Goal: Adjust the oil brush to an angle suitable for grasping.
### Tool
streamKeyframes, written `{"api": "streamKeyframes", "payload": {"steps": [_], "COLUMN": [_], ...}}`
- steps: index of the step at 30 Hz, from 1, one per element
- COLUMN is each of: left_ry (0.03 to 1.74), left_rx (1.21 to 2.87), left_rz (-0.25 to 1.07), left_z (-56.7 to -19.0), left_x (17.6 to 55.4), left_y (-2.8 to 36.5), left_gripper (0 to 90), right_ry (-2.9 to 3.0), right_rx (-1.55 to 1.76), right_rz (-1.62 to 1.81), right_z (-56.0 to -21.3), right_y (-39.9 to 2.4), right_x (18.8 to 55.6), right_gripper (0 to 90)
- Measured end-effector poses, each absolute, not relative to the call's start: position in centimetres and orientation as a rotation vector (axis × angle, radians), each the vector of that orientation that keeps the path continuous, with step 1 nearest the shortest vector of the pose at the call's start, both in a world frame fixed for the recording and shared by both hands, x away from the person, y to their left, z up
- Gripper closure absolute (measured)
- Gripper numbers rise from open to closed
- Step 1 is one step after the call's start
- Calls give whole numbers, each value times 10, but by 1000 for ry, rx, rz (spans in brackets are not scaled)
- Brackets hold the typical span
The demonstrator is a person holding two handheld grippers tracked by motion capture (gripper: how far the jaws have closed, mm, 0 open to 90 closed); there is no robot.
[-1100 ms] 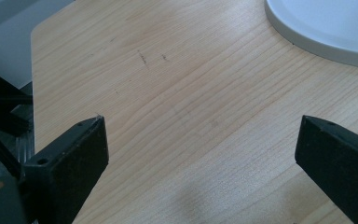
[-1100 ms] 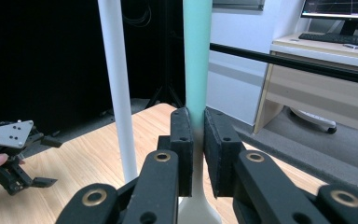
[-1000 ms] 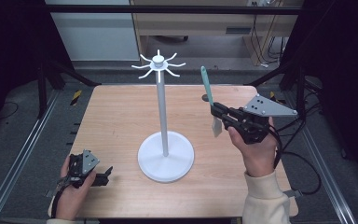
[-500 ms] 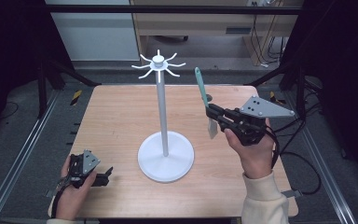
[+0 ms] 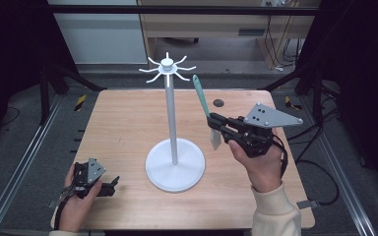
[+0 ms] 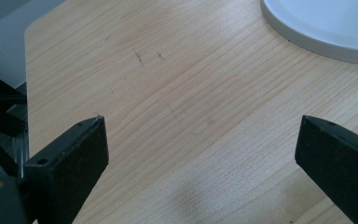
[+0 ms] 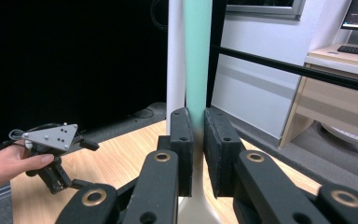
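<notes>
Two grippers work over a pale wooden surface (image 5: 128, 123) with rounded corners. From the high view we see the right gripper (image 5: 215, 123) lifted above the surface, just right of a white stand (image 5: 173, 147), its jaws clamped on a spatula (image 5: 204, 105) with a teal handle and a pale, flat blade hanging below the jaws. The handle tilts up and back toward the stand's crown of short curved hooks. A grey three-cornered plate tops this gripper, and a hand (image 5: 261, 164) in a cream sleeve holds it from below.

Looking along the right gripper's own jaws, we gain what the high view cannot give: the black padded jaws press flat against the smooth teal handle (image 7: 197, 60) on both sides, with the stand's white pole (image 7: 175, 56) just behind it. That view also catches the left gripper (image 7: 81, 184) far off, low over the surface.

From above, the left gripper (image 5: 113, 183) sits near the front left corner, held by the other hand (image 5: 76, 199). Its own view shows us the two matte black jaws spread wide with nothing between them, fine wood grain beneath, and the smooth rounded rim of the stand's disc base (image 6: 317, 28) at upper right.
</notes>
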State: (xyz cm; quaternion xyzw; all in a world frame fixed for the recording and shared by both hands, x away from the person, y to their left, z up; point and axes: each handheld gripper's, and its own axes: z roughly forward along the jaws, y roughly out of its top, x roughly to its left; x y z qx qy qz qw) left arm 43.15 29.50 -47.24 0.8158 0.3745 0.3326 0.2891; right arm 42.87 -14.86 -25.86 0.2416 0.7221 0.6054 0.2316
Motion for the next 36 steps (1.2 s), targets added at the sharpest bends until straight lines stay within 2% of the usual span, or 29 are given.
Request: {"api": "streamKeyframes", "payload": {"steps": [36], "left_ry": [995], "left_rx": [2188], "left_rz": [880], "left_z": [-473], "left_x": [432], "left_y": [294], "left_gripper": [21], "right_ry": [2006], "right_rx": [668], "right_rz": [1674], "right_z": [-258], "right_y": [-138], "right_x": [430], "right_gripper": [823]}}
